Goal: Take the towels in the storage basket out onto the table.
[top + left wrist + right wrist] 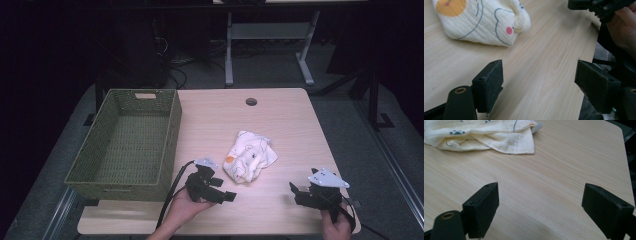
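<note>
A green woven rectangular basket [125, 137] is seen to the left of the left gripper [227, 196], just beside it on the pale wooden table [285, 125]. The left gripper is held low over the table with its jaws spread wide and nothing between them. A crumpled cream cloth printed with cartoon animals [248, 156] lies just ahead of it, untouched. Well to the right, the right gripper [294, 190] is held with jaws likewise parted and empty, the cloth ahead and to its left.

Left hand-held gripper [539, 82], jaws wide apart over the wooden table [541, 57], crumpled printed cloth [481, 21] beyond.
</note>
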`<state>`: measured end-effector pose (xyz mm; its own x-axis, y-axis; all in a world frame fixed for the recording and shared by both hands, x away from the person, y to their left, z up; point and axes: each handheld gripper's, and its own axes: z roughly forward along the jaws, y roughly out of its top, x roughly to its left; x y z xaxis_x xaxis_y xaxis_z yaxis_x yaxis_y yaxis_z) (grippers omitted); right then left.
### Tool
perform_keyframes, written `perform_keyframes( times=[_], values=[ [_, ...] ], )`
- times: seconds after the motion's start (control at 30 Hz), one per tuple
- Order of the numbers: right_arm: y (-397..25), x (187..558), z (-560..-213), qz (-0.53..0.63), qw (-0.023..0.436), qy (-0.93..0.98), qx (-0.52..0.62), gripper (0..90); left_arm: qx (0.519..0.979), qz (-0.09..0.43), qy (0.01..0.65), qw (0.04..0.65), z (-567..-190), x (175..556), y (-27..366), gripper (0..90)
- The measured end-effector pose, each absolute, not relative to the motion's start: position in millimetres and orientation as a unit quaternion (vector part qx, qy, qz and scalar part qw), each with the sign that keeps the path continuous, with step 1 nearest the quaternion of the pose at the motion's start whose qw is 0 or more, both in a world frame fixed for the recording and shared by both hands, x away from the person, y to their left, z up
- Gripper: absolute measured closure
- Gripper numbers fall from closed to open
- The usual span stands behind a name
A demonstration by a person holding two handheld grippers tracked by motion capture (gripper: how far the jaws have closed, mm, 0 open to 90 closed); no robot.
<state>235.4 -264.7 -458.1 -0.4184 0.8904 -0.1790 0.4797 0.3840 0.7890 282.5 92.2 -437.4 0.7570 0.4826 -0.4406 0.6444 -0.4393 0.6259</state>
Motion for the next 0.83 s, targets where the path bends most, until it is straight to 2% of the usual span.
perform_keyframes(
  times=[0.83],
  values=[
    [-268, 236, -460, 0.338, 0.308, 0.768, 0.448, 13.9, 0.843, -0.087, 0.334, 0.414, -445, 255, 116, 22.2]
  ],
)
